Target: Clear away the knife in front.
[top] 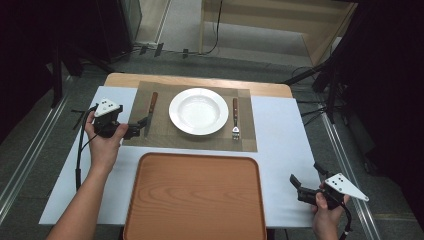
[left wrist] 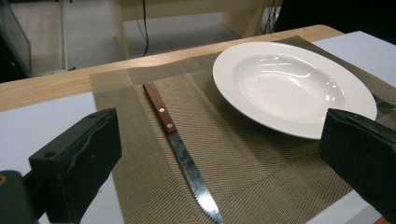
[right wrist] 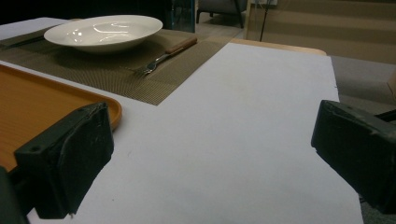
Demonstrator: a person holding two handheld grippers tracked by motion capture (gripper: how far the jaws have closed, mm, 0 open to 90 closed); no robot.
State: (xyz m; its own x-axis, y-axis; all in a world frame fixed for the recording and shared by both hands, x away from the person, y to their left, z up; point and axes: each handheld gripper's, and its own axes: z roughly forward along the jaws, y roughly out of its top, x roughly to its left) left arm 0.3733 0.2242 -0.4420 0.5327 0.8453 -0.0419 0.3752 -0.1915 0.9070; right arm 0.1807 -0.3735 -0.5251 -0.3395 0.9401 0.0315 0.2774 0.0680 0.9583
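- The left gripper [top: 137, 127] is seen at centre left of the high view, held in the person's left hand [top: 103, 142]; its jaws are spread wide and nothing is held between them; its tips lie just beside the blade end of the knife [top: 150, 112].
- The knife is laid on the woven placemat [top: 195, 141], left of the white plate [top: 198, 111]; in the left gripper view the knife [left wrist: 180, 151] is seen running from upper centre to lower centre of the frame, wooden handle far, serrated blade near, between the two black jaws and untouched by either.
- The plate [left wrist: 292, 86] is shown at upper right of the left gripper view, apart from the knife.
- The fork [top: 235, 118] is laid right of the plate, on the same placemat; tines point toward the lower edge of the frame.
- The right gripper [top: 298, 184] is seen at lower right of the high view, held over the white table [top: 285, 150], well apart from the cutlery; its jaws are spread wide and empty.
- The wooden tray [top: 195, 197] is seen at lower centre, between the two grippers; its rim [right wrist: 109, 107] is seen at the left of the right gripper view.
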